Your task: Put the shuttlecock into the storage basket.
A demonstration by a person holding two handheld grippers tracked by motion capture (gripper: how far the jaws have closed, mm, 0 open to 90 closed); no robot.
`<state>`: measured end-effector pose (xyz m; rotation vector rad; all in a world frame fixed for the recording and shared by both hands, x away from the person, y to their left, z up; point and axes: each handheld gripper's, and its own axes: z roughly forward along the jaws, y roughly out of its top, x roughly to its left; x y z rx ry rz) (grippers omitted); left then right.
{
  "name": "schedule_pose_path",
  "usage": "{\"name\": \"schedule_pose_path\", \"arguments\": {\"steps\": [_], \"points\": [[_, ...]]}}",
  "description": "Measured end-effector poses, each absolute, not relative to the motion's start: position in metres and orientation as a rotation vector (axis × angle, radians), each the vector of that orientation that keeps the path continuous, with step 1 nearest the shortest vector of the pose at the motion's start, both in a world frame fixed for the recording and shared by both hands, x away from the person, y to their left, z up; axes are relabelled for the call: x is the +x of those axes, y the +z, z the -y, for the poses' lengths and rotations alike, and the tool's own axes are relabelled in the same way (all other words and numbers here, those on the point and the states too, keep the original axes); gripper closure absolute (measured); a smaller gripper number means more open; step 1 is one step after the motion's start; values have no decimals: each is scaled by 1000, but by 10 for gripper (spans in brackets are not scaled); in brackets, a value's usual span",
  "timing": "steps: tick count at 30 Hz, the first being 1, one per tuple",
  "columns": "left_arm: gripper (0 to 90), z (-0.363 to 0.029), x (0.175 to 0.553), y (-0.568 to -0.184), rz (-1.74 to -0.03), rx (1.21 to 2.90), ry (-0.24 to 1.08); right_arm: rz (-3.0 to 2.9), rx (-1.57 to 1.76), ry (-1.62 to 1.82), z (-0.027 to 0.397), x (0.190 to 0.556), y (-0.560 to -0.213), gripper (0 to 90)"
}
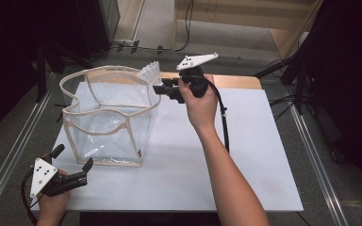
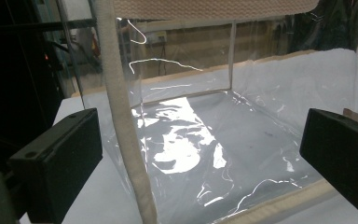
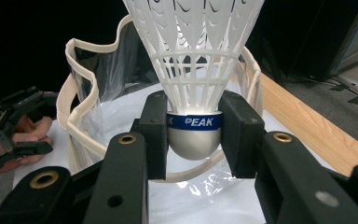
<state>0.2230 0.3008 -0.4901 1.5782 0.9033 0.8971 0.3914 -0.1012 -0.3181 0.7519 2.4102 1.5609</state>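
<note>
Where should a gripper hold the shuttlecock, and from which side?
Hold the shuttlecock at its rounded cork base, the jaws closing from two opposite sides, as the right gripper does. The base is solid; the wide white skirt is an open lattice.

Light falls from overhead and lands brightest on the white table top (image 1: 245, 155), while the room at the far left and far right edges sinks into near black. Shadows under the forearm are soft and faint. In the left gripper view, hard white glare streaks and patches the clear bag (image 2: 191, 140), and the near black jaws are soft. In the right gripper view the shuttlecock (image 3: 194, 84) is sharp and almost overexposed; the background behind it is dark.
</note>
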Motion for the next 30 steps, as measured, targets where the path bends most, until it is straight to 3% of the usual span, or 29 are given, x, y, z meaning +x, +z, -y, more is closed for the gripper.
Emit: {"name": "schedule_pose_path", "arguments": {"steps": [30], "points": [[0, -301, 223, -490, -904, 1576, 894, -2465, 757, 1555, 84, 395, -334, 627]]}}
